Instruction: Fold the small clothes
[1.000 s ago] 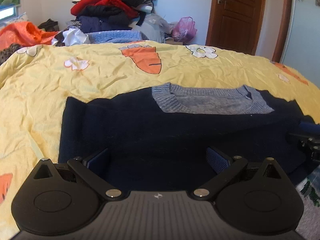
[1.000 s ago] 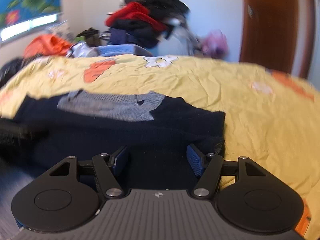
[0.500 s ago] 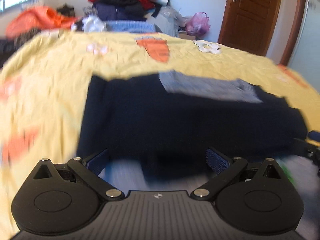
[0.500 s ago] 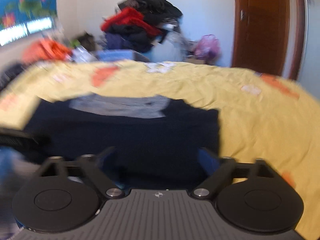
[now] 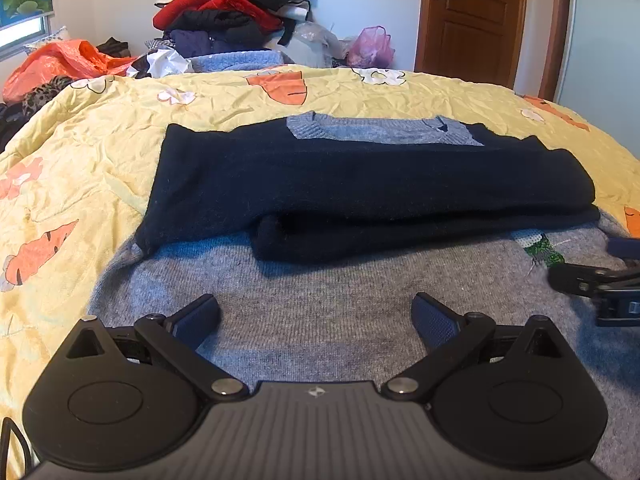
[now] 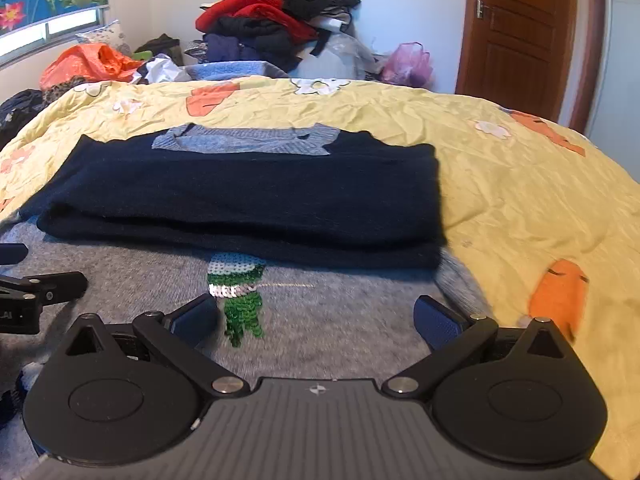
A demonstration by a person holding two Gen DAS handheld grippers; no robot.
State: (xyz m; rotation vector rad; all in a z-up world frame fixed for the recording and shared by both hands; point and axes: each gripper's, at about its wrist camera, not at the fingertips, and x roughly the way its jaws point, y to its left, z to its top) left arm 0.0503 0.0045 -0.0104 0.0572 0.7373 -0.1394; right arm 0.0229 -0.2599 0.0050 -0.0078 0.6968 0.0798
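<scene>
A grey knit sweater with navy sleeves folded across its upper half lies flat on the yellow carrot-print quilt. Its grey collar shows beyond the navy band. A green sequin figure sits on the grey front. My left gripper is open and empty over the grey lower part. My right gripper is open and empty over the same part, further right. Each gripper shows at the edge of the other's view: the right gripper and the left gripper.
A heap of red, black and blue clothes is piled behind the bed. An orange bag lies at the far left and a pink bag by the brown door. The quilt spreads out right of the sweater.
Both grippers have pulled back toward the near hem. The navy fold now lies farther away and the grey front with the sequin figure has come into view. Both stay open.
</scene>
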